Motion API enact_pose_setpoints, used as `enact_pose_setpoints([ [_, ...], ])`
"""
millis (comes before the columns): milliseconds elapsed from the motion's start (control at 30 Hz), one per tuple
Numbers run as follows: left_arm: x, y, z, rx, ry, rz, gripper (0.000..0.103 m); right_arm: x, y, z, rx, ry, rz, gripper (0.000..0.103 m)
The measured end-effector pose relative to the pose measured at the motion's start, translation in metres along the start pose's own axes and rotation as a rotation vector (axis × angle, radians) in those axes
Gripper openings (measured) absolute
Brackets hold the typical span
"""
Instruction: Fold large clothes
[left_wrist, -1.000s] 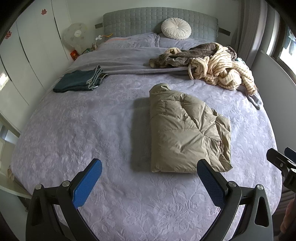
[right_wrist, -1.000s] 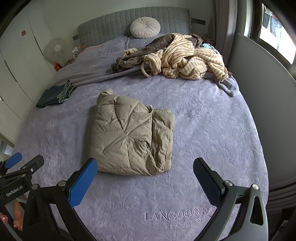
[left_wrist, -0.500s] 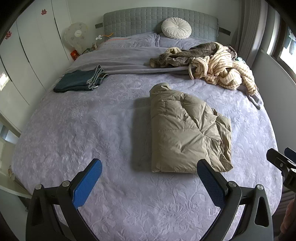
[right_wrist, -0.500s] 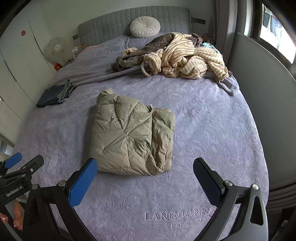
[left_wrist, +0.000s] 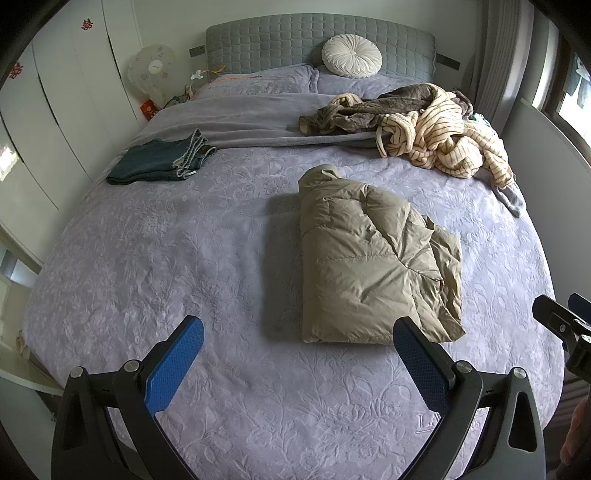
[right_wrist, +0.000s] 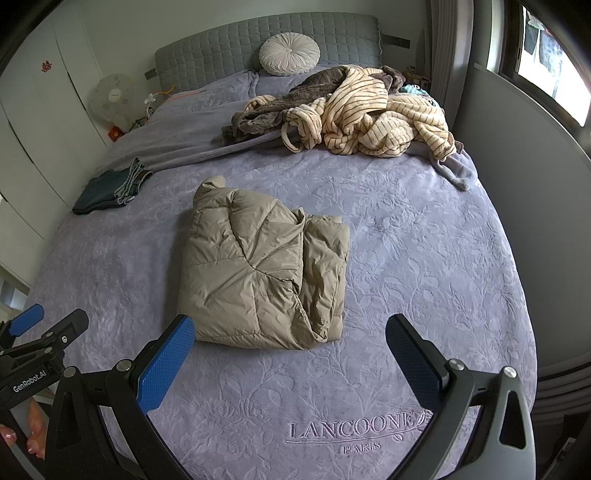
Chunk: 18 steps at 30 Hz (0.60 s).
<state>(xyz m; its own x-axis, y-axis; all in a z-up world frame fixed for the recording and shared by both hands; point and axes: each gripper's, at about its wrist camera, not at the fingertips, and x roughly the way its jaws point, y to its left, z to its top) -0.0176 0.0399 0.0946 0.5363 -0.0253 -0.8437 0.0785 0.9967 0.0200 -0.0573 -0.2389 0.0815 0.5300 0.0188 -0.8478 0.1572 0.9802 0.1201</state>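
Left wrist view showed nothing had shifted over the last second: the folded puffer jacket (left_wrist: 376, 258) lay mid-bed (left_wrist: 147, 258), both grippers (left gripper (left_wrist: 306, 363), right gripper (right_wrist: 295, 363)) hung wide open and empty, suggesting this fold was finished.

Left gripper (left_wrist: 298, 354) and right gripper (right_wrist: 290, 350) level, jaws apparently spread wide, empty.

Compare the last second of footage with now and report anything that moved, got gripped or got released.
Nothing visibly changed. The folded puffer jacket lies in the same spot on the bed, and both the left gripper and the right gripper hang open above the near edge, holding nothing.
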Motion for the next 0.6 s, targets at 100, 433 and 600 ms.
enact_pose_setpoints([
  [100, 0.0001, 0.0000, 0.0005, 0.001, 0.001, -0.003, 0.103, -0.0007, 0.0009, -0.0007, 0.001, 0.000, 0.001, 0.103],
  [433, 0.0005, 0.0007, -0.0017, 0.001, 0.000, 0.005, 0.103, -0.0008, 0.0003, -0.0002, 0.000, 0.000, 0.001, 0.103],
  [600, 0.0007, 0.0006, -0.0009, 0.002, 0.001, 0.003, 0.103, -0.0010, 0.0002, 0.0000, -0.001, 0.000, 0.001, 0.103],
])
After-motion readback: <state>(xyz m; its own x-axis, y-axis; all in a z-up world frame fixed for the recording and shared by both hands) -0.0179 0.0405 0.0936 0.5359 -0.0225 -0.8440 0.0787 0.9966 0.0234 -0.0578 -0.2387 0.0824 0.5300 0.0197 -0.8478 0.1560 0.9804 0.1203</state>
